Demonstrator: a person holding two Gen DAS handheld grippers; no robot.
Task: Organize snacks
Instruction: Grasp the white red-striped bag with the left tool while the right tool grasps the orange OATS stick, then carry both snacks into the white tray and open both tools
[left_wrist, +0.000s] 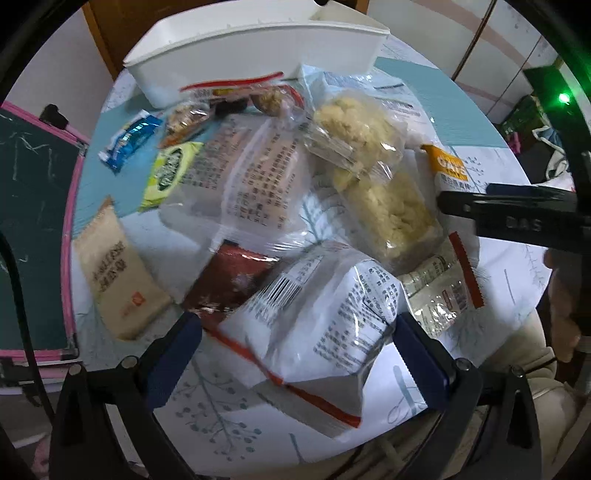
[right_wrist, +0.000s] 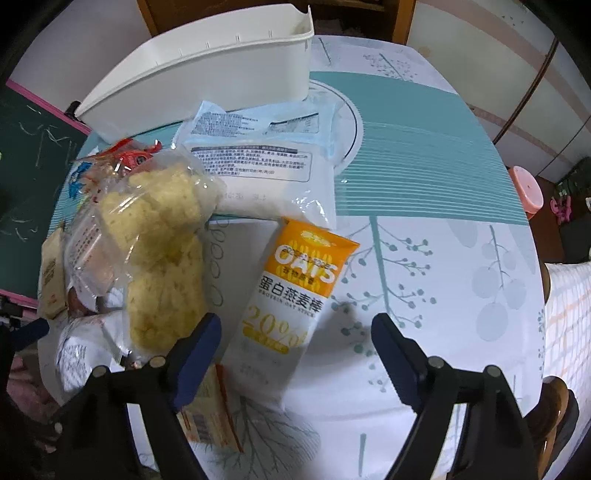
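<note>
A heap of snack packets lies on a round table with a tree-print cloth (right_wrist: 424, 258). A white bin (left_wrist: 258, 48) (right_wrist: 207, 74) stands at the far edge. My left gripper (left_wrist: 295, 328) is open, pointing down, its blue pads on either side of a white packet with an orange edge (left_wrist: 325, 325). My right gripper (right_wrist: 295, 328) is open too, straddling the lower end of an orange-and-white oat bar packet (right_wrist: 291, 288) that lies flat on the cloth. Clear bags of yellow puffed pieces (left_wrist: 369, 166) (right_wrist: 159, 258) lie just left of the oat bar.
A beige packet (left_wrist: 118, 273), a dark red one (left_wrist: 229, 277), a green one (left_wrist: 170, 173) and a blue one (left_wrist: 129, 136) lie on the left. A large white bag (right_wrist: 266, 173) sits before the bin. A pink-framed chalkboard (left_wrist: 33, 221) borders the table's left; a pink stool (right_wrist: 524, 192) stands right.
</note>
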